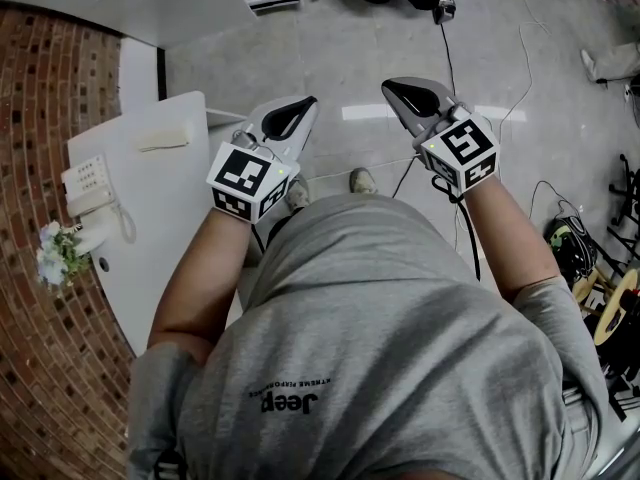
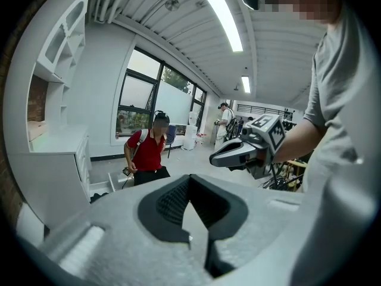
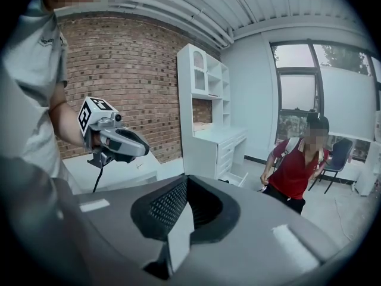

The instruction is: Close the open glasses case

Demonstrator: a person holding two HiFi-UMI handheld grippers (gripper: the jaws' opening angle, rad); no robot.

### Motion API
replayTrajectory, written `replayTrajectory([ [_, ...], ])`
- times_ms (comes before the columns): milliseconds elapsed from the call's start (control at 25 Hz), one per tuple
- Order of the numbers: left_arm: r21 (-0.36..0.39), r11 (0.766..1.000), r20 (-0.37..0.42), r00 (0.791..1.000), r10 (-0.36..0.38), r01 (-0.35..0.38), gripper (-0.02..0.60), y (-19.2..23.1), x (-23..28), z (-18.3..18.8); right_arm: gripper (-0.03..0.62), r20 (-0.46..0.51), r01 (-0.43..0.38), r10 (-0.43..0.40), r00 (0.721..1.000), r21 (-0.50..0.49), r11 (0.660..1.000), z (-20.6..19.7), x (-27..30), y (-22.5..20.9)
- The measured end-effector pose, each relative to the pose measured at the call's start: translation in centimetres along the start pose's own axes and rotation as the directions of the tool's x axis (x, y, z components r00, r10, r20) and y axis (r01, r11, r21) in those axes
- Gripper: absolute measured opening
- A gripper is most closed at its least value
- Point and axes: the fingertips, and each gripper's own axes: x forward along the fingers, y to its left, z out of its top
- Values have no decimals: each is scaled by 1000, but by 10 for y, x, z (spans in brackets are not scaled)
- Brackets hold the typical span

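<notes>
A cream oblong thing [image 1: 163,138], possibly the glasses case, lies on the white table [image 1: 150,228] at the left; I cannot tell whether it stands open. My left gripper [image 1: 306,104] is held in front of the chest, right of the table, shut with nothing in it. My right gripper [image 1: 389,88] is level with it further right, also shut and empty. In the left gripper view the left gripper [image 2: 189,182] has its pads together, and the right gripper [image 2: 219,158] hangs in the air beyond. The right gripper view shows the right gripper [image 3: 187,185] shut, with the left gripper [image 3: 143,150] to the left.
A telephone [image 1: 88,186] and a bunch of flowers [image 1: 56,254] sit on the table by the brick wall [image 1: 40,98]. Cables [image 1: 452,63] and gear [image 1: 578,253] lie on the tiled floor. A person in a red shirt [image 3: 296,167] crouches near a white cabinet [image 3: 208,130].
</notes>
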Motion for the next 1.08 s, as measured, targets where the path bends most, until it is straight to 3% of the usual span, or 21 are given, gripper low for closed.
replayTrajectory([
  [1080,0,1000,3,1000,-11,11,-3,-6,1,-3,8,-23,-20,20,1000,-25,999,-5,0,7],
])
